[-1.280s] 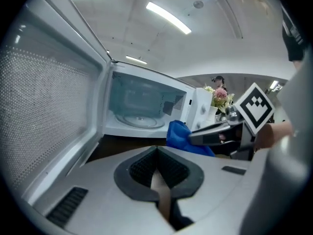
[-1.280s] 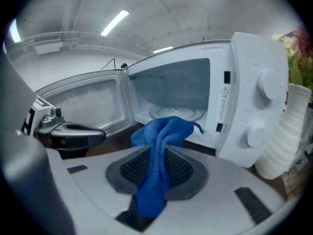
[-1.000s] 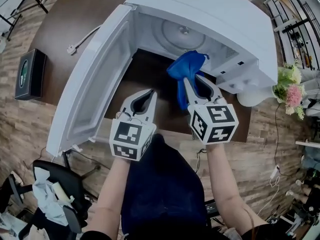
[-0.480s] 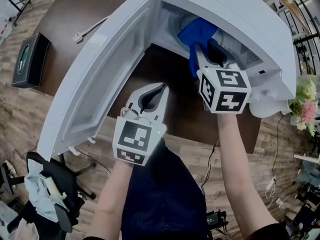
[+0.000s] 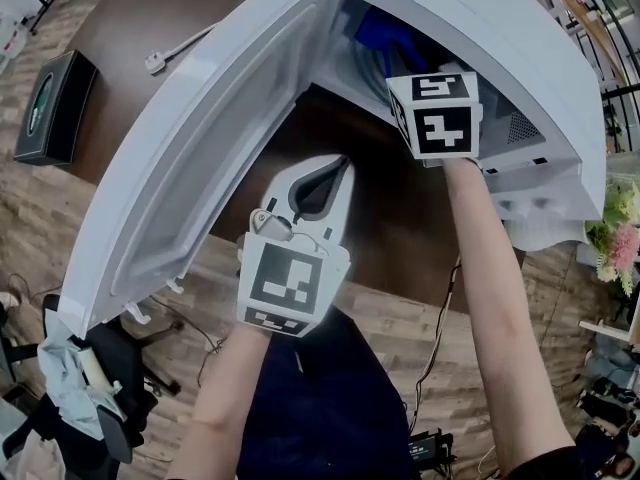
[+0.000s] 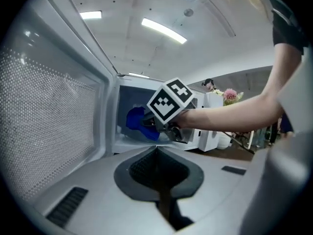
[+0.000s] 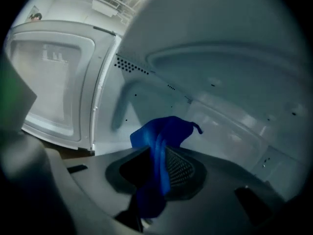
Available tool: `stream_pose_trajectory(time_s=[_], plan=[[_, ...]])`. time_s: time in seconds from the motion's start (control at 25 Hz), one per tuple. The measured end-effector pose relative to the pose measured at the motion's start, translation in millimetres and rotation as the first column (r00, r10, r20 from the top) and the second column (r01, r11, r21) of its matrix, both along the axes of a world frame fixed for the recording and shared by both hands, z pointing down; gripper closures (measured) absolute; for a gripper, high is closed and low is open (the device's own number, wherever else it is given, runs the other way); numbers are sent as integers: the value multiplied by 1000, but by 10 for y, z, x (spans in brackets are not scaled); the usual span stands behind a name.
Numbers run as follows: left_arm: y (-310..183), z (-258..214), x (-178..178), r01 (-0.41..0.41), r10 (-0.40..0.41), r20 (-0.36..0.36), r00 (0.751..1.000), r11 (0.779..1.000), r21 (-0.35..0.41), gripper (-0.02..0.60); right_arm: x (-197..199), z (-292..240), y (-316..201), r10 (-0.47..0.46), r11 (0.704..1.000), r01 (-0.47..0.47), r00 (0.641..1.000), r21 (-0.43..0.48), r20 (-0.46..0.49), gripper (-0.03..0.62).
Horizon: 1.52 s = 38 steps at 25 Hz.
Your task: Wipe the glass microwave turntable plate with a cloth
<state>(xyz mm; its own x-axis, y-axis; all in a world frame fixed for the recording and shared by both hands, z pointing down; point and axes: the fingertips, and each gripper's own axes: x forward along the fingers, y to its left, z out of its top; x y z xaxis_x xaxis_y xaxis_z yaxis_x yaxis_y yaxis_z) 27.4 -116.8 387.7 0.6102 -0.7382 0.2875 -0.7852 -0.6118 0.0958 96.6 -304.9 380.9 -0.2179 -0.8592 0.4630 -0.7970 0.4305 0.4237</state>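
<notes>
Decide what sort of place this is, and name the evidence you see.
Probably an office or lab workroom, not a home kitchen: the white microwave stands on a dark table, an office chair stands nearby, and strip lights line the ceiling.

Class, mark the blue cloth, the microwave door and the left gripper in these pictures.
blue cloth [image 7: 164, 131]: right gripper view, the bunched part above the jaws.
microwave door [image 5: 200, 158]: head view, its inner face.
left gripper [image 5: 340, 165]: head view, between its fingertips.
</notes>
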Motion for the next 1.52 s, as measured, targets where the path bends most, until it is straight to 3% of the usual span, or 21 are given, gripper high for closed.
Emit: stream_pose_trajectory(time_s=[0.2,0.44,0.6,0.84,1.12,1.32,1.52], plan=[[5,-4,-11,16,-17,25,1000,999,38,577,-100,86,-260,-60,996,73,980,59,-192,511],[-51,36,-159,53,-54,25,998,998,36,577,-7,206,-499,-77,987,124,924,102,-375,511],[-70,60,-180,58,-59,24,998,997,41,577,62,269,-681,-106,985,153,892,73,-440,511],[-84,111,-185,66,-67,27,997,997,26,577,44,343,-845,-172,976,216,815,14,-554,511],[-126,113,-146,62,-63,15,998,998,33,577,132,425,-863,-179,977,210,757,-26,-628,511],[-129,93,-121,59,-60,9,998,998,33,577,337,446,-868,-166,984,165,740,-64,-652,511],[-103,93,-147,56,-57,13,998,998,29,577,464,461,-795,-144,989,120,673,-85,-725,513]])
